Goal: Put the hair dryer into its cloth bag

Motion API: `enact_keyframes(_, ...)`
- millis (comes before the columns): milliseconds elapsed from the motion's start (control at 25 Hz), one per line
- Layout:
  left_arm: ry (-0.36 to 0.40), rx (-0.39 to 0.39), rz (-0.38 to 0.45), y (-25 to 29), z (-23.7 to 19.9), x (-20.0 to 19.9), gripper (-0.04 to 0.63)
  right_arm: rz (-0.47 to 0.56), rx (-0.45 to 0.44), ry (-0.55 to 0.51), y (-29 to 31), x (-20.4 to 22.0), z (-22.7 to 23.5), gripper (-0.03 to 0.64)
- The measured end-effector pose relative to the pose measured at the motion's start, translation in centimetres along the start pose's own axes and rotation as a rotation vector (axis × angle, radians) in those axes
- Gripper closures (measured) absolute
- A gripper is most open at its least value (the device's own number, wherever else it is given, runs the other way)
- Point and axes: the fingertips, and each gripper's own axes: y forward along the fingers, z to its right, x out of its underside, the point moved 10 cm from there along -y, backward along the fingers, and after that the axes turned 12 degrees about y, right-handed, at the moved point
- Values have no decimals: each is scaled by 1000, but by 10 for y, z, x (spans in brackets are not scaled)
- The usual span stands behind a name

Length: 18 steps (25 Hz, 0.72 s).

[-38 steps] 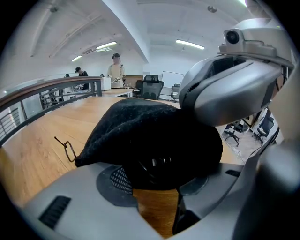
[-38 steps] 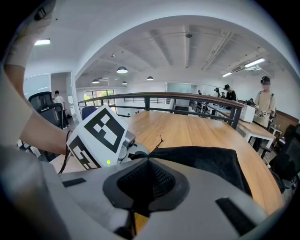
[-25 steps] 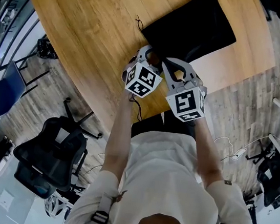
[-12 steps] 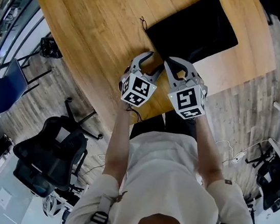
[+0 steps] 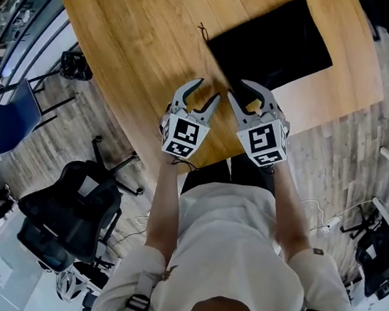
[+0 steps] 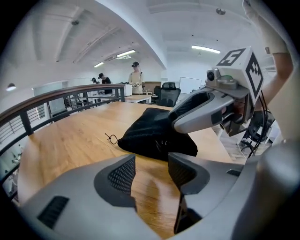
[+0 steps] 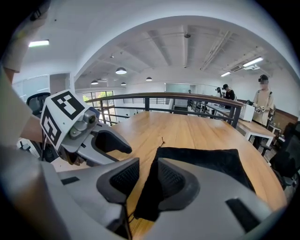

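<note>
**Head view, read left to right.** The left gripper [image 5: 204,96] hangs over bare wood of the table [image 5: 133,28]. Its jaws stand apart with nothing between them. From it the cloth bag [image 5: 271,43] lies toward 1 o'clock, apart from its tips.

The right gripper [image 5: 246,94] sits just beside the left one, toward 3 o'clock from it. Its jaws have just been opening. The right gripper view shows the bag's near edge in the gap between the pads, which do not press on it. From this gripper the bag lies at 12 o'clock and directly at the tips, so the right hand is the nearer of the two.

The bag is black and rests on the table with its long axis running from about 8 o'clock to 2 o'clock. A drawstring [image 5: 201,31] trails from its 9 o'clock corner, so the mouth is judged to be the short end that faces the grippers.

No hair dryer shows outside the bag in any view. In the left gripper view the bag bulges, which suggests that something is inside, though the contents cannot be seen.

**Governing relation.** Any next move is judged to start at that near short end, on the right gripper's 12 o'clock line. The left gripper would have to travel toward 1 o'clock to join it.
</note>
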Motion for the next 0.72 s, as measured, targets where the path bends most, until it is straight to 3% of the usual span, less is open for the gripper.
enact_keyframes(280,-63,-31,92,-25,-3,-15,392,23,12,-17,-11,-9,-4,486)
enact_keyframes(720,-67,-166,187,-67,-16,-40,530,125,23,-43,-31,-32,-14,569)
